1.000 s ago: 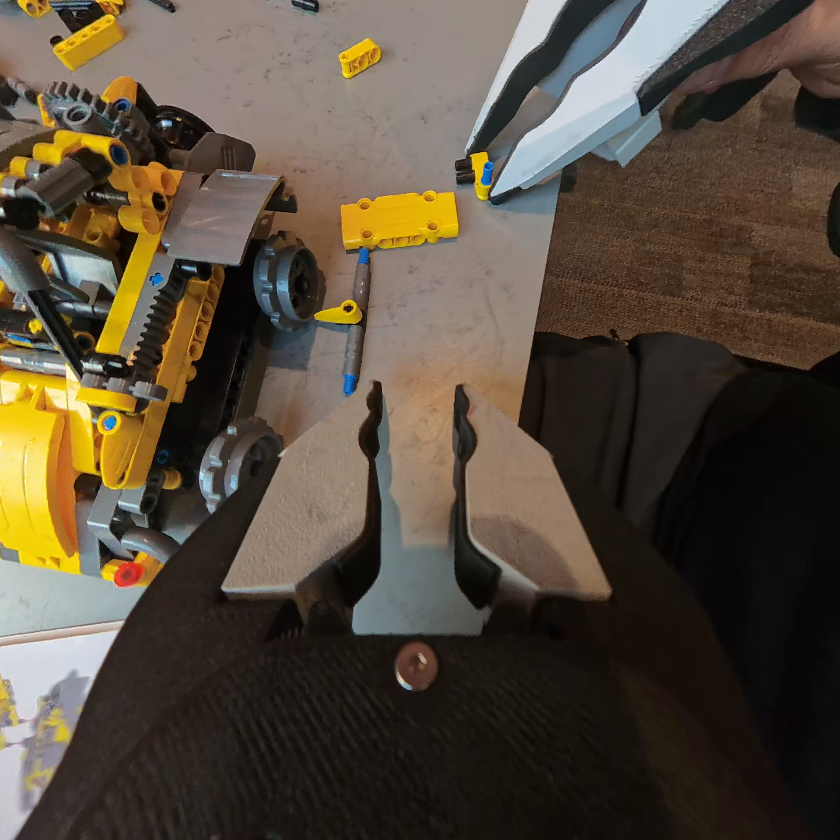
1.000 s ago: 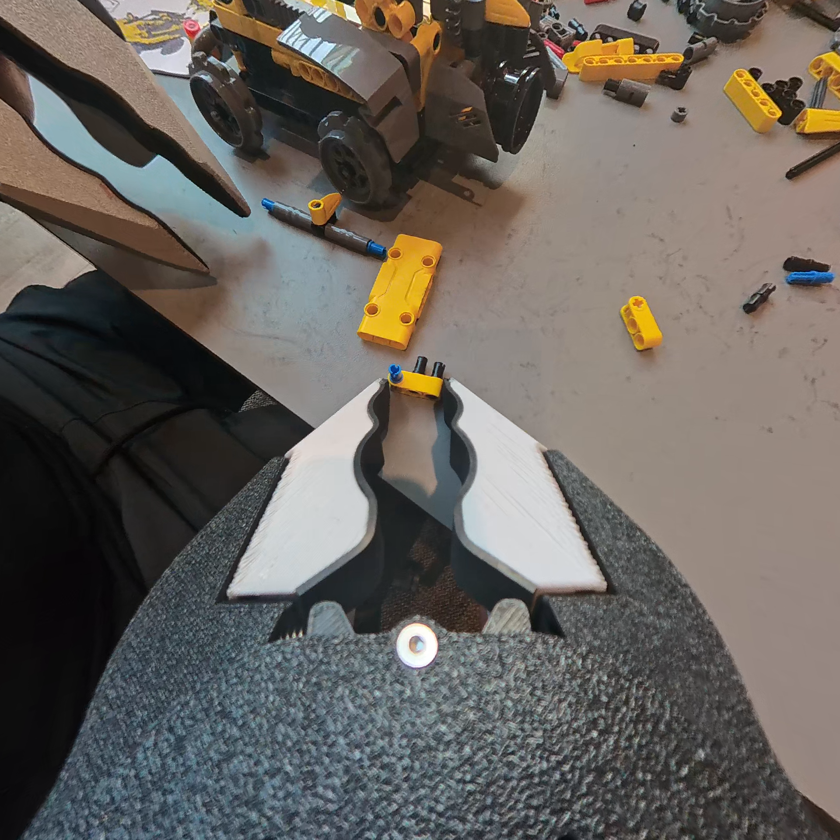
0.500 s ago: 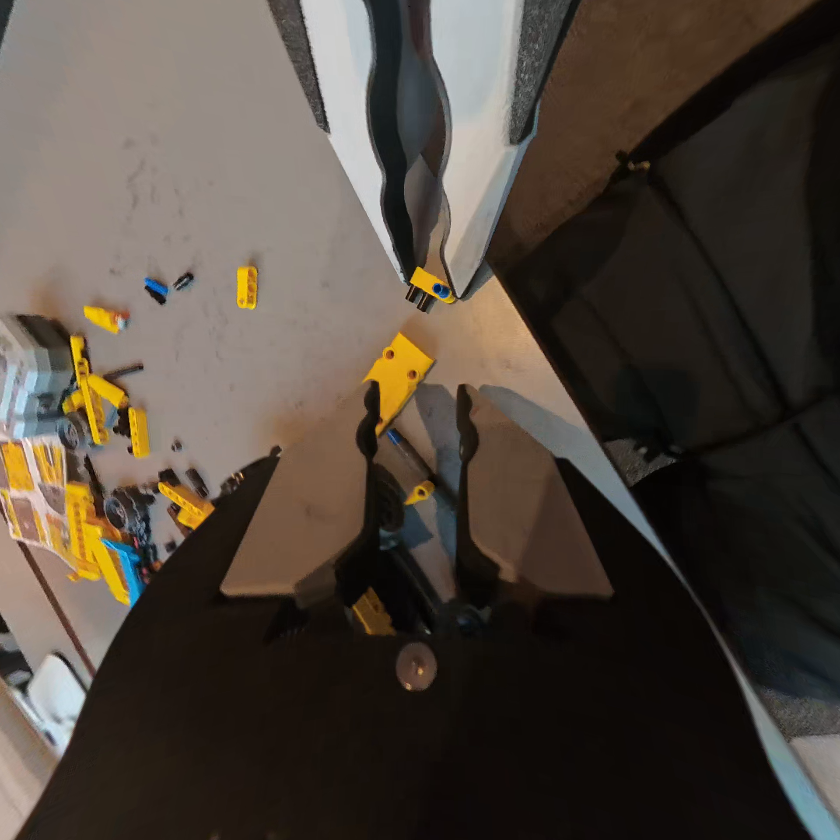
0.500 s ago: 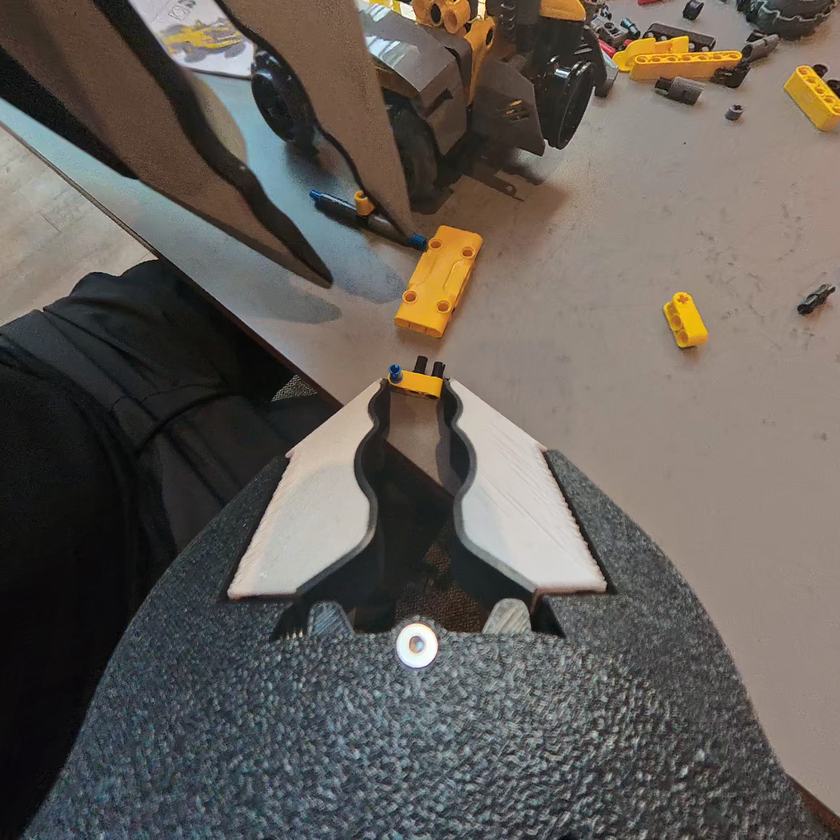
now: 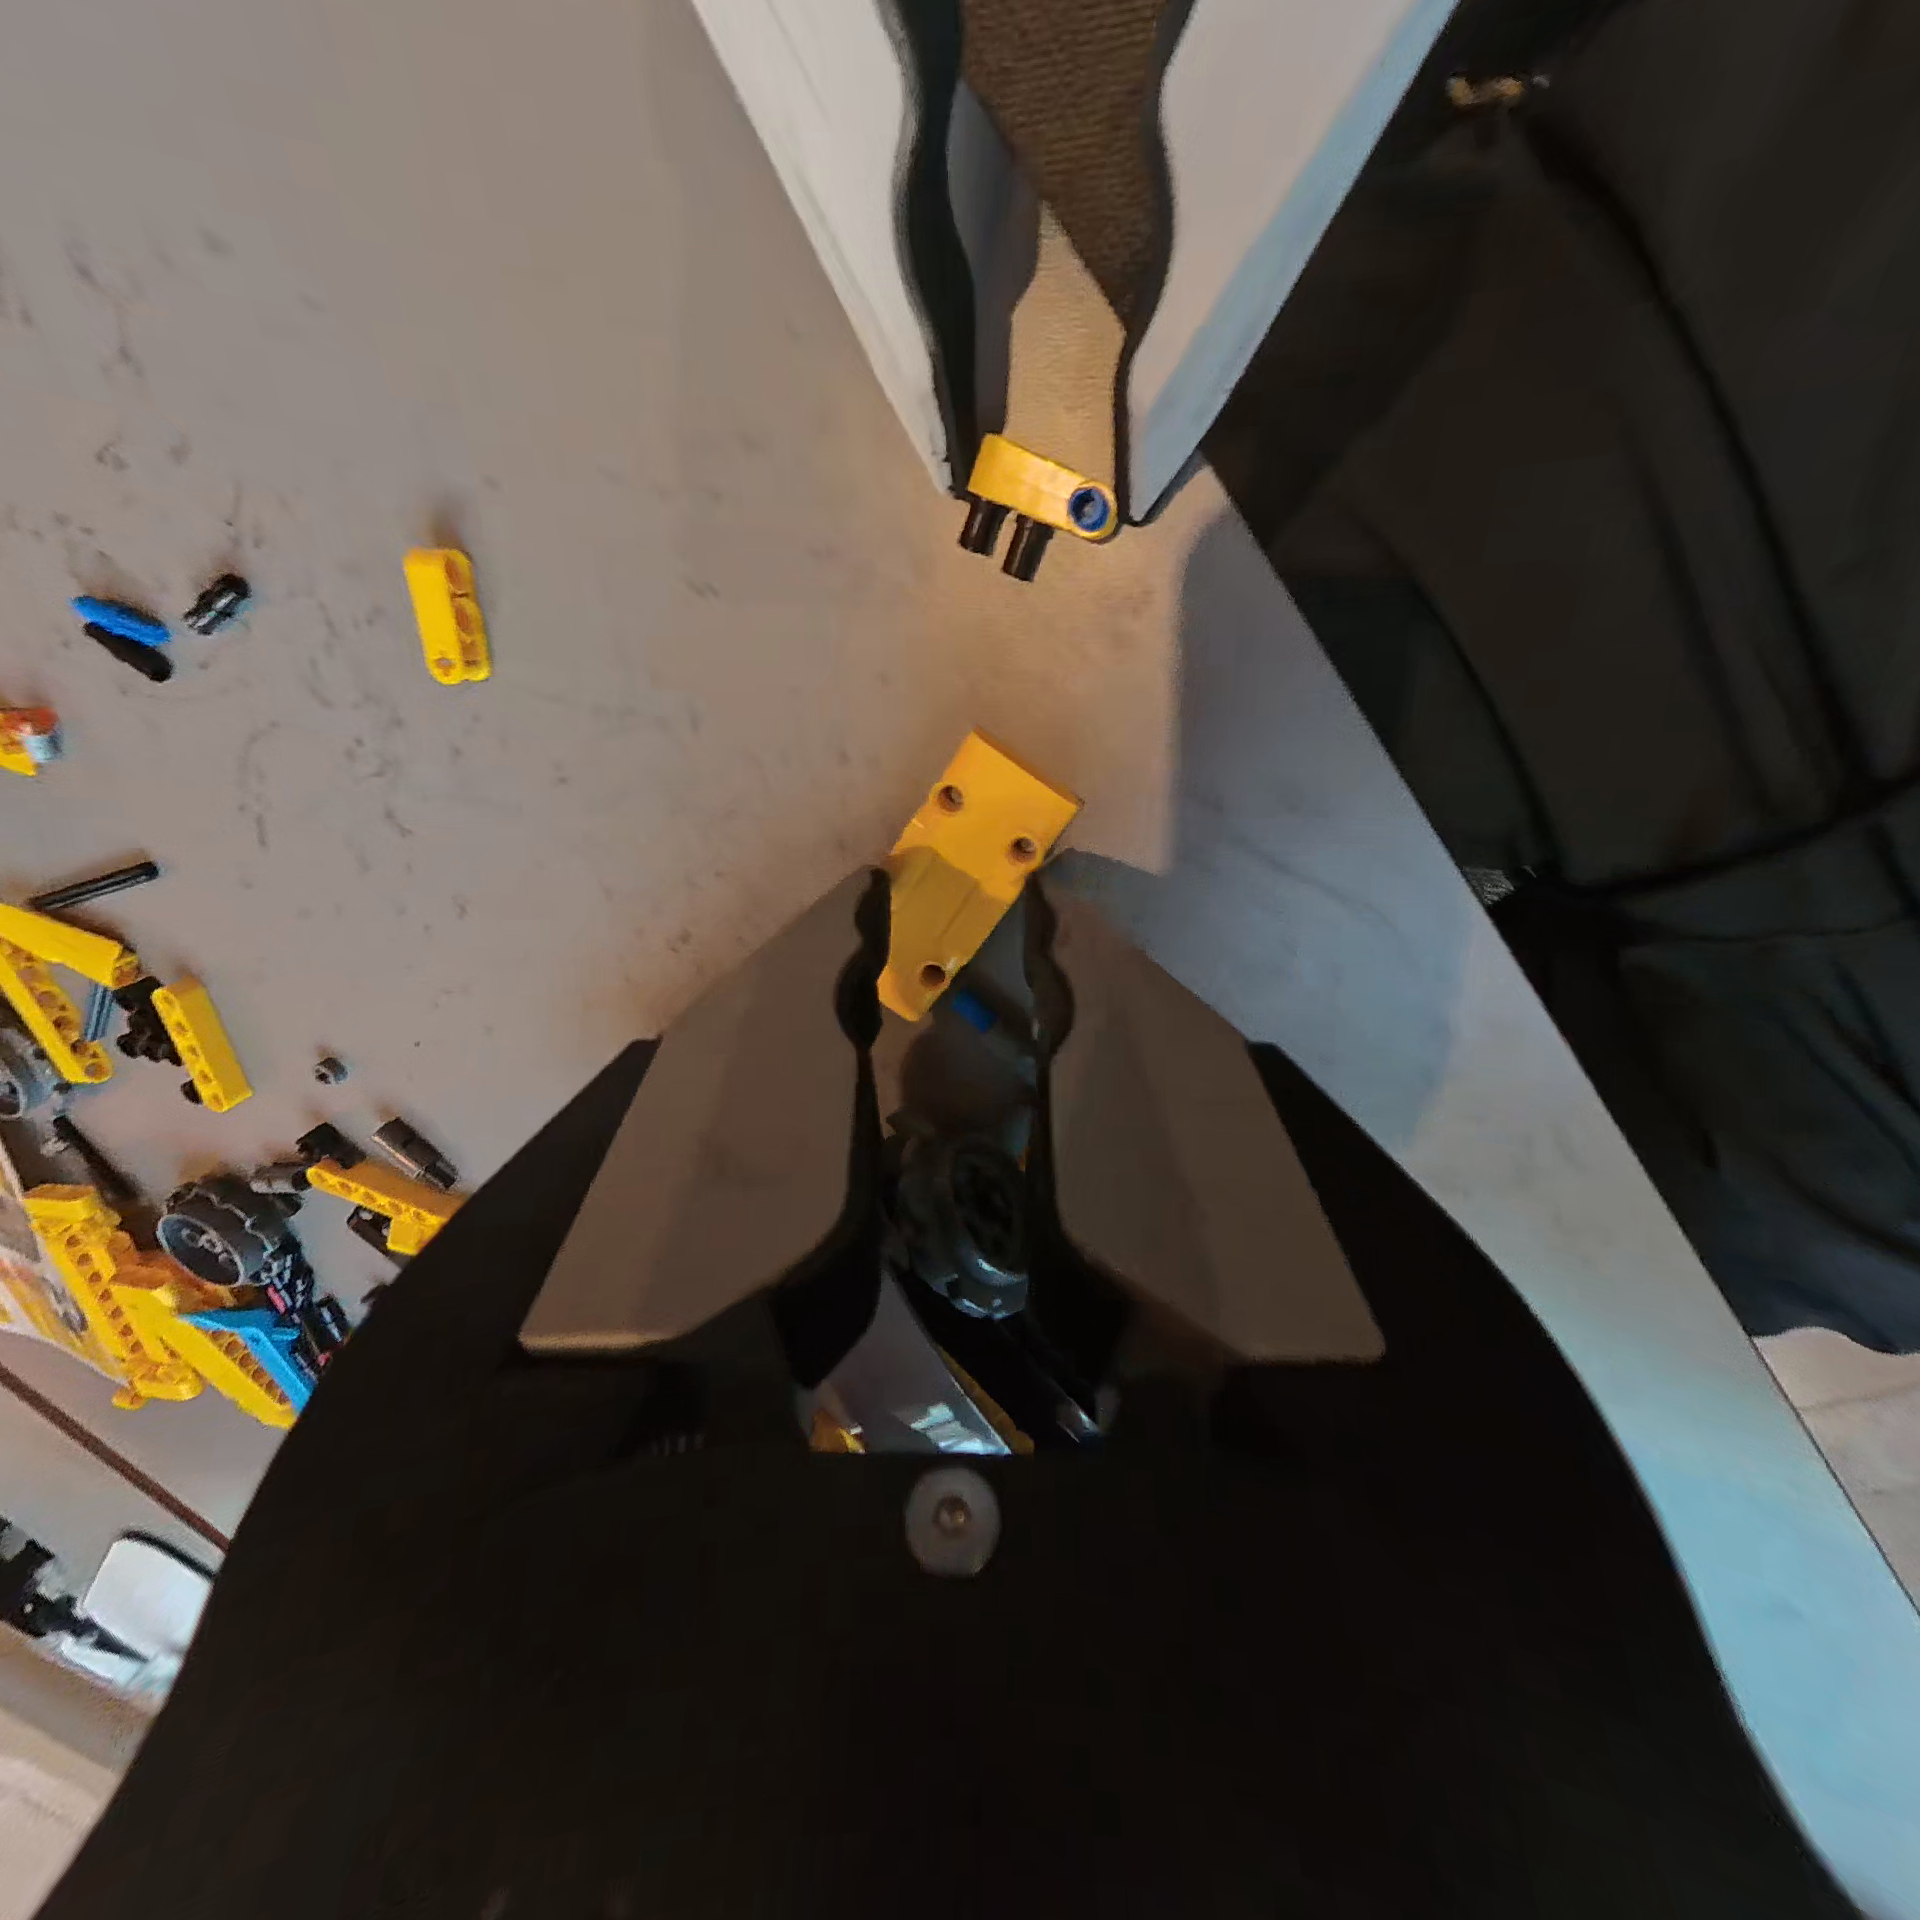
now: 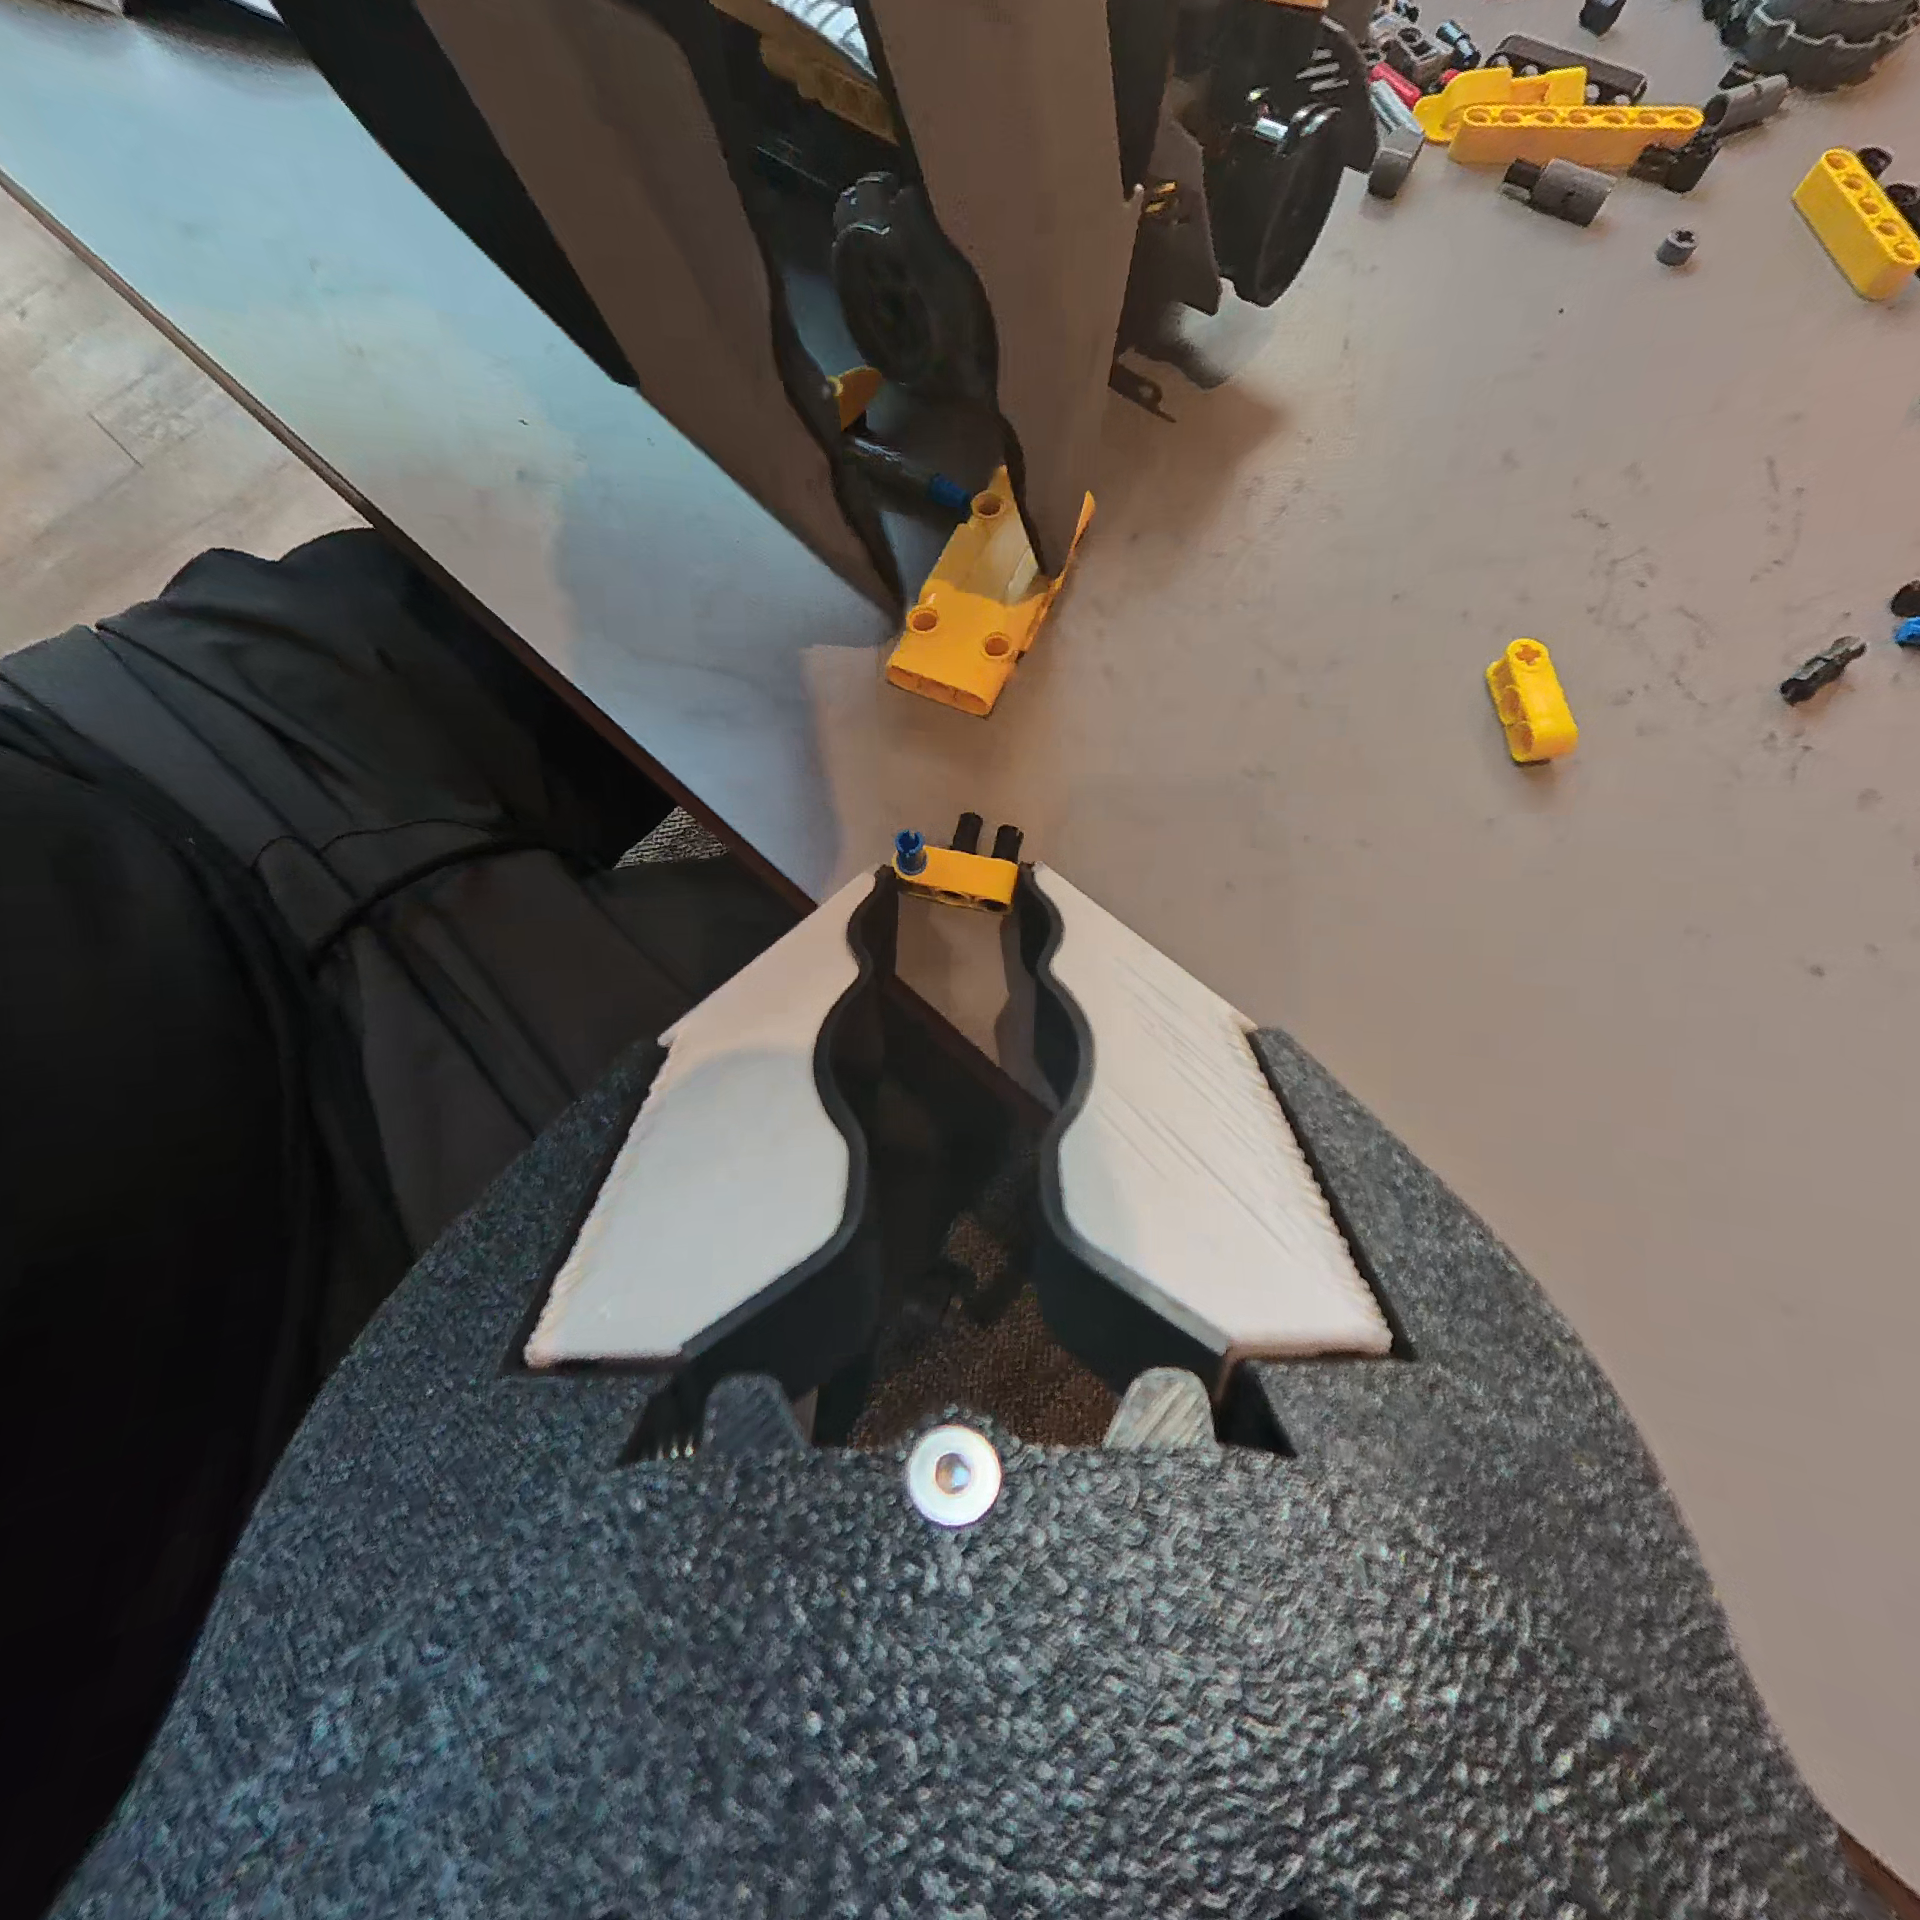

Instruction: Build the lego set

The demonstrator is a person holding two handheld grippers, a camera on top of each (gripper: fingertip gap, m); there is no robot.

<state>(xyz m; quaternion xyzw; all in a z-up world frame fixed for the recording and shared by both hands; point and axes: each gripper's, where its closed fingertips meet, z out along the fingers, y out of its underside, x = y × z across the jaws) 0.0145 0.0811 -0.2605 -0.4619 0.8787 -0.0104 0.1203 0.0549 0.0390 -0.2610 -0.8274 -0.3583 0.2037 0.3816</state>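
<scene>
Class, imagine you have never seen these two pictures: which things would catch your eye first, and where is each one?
First, the small yellow connector with black pins, pinched at the tips of the right hand-held gripper over the table's near edge. Just beyond it, the left hand-held gripper straddles a flat yellow panel lying on the table. Loose yellow beams are scattered farther back.

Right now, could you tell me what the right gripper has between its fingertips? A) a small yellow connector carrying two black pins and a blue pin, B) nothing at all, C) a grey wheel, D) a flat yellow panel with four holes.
A: the right gripper is shut on the small yellow connector, whose two black pins and blue pin stick out past its tips; the flat yellow panel lies on the table at the left gripper.
</scene>
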